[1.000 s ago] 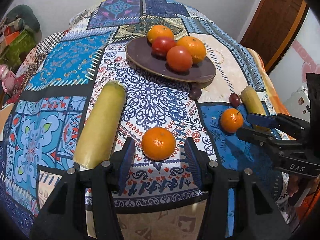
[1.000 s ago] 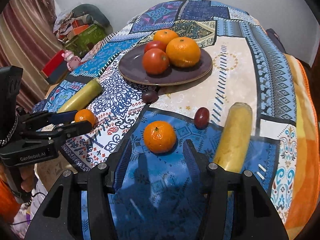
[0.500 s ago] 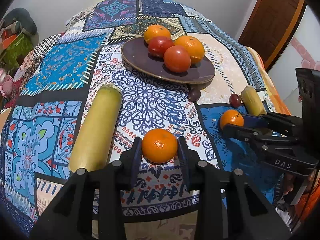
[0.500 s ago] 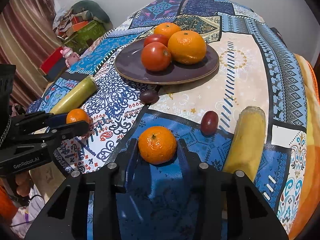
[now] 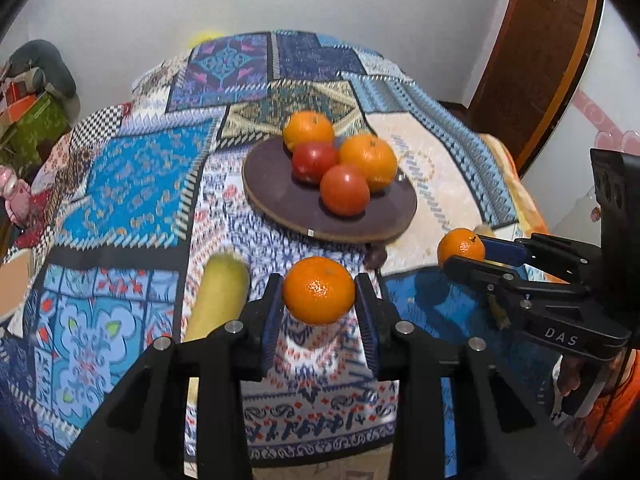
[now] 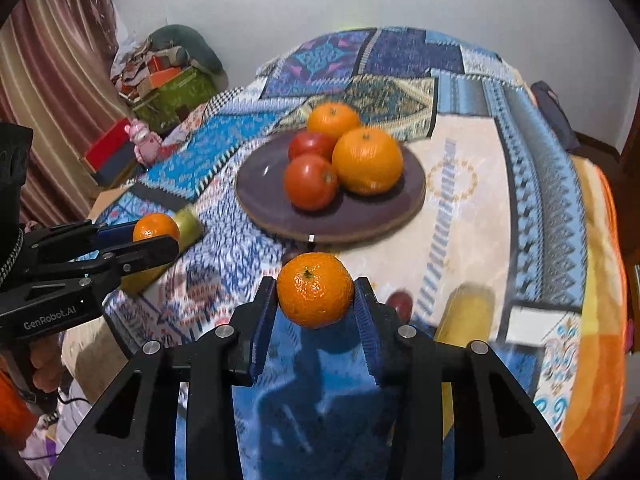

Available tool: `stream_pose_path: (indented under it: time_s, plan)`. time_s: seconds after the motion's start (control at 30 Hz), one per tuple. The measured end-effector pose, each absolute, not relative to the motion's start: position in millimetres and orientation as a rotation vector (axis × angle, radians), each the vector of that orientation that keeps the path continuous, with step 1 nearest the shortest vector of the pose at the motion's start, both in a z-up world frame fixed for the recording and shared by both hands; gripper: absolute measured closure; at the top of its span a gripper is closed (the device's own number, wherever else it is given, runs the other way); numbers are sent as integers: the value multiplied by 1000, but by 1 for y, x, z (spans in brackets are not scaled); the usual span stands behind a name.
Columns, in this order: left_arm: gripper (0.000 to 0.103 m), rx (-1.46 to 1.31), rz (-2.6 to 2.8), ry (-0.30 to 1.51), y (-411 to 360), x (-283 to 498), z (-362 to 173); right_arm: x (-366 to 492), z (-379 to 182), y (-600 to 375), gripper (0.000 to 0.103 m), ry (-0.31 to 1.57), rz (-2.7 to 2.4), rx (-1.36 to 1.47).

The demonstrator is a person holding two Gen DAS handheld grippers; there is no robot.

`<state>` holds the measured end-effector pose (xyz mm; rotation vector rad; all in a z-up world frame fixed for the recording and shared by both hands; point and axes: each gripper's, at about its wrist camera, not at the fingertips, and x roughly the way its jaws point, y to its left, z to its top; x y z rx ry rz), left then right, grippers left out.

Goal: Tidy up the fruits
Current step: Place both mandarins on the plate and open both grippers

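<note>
My left gripper (image 5: 319,296) is shut on a mandarin (image 5: 319,290) and holds it above the patterned cloth. My right gripper (image 6: 315,300) is shut on a second mandarin (image 6: 315,289), also lifted. Each gripper shows in the other's view, the right one (image 5: 466,254) at the right edge and the left one (image 6: 160,236) at the left edge. A dark purple plate (image 5: 276,190) (image 6: 256,196) beyond them holds two oranges (image 5: 368,162) (image 5: 308,130) and two red tomatoes (image 5: 344,190) (image 5: 314,160).
A yellow-green cylinder fruit (image 5: 218,300) lies left of my left gripper; another (image 6: 464,314) lies right of my right gripper. A dark red plum (image 6: 400,302) sits by it and a darker one (image 5: 376,256) by the plate's near rim. Boxes and clutter (image 6: 168,80) stand beyond the table.
Both grippers closed on their mandarins on the cloth, then lifted them. Both views now tilt up and show more of the wall.
</note>
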<state>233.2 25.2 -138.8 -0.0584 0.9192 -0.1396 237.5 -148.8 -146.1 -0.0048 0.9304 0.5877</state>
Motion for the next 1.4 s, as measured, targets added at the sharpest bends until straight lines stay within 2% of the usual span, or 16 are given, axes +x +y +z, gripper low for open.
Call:
stream_pose_path:
  time_s: [0.53, 1.4]
  plan:
    - [68, -44, -121, 854, 29, 285, -121, 283, -134, -140, 67, 872, 569, 10]
    - [68, -53, -101, 975, 34, 358, -175, 316, -177, -125, 67, 958, 570, -28]
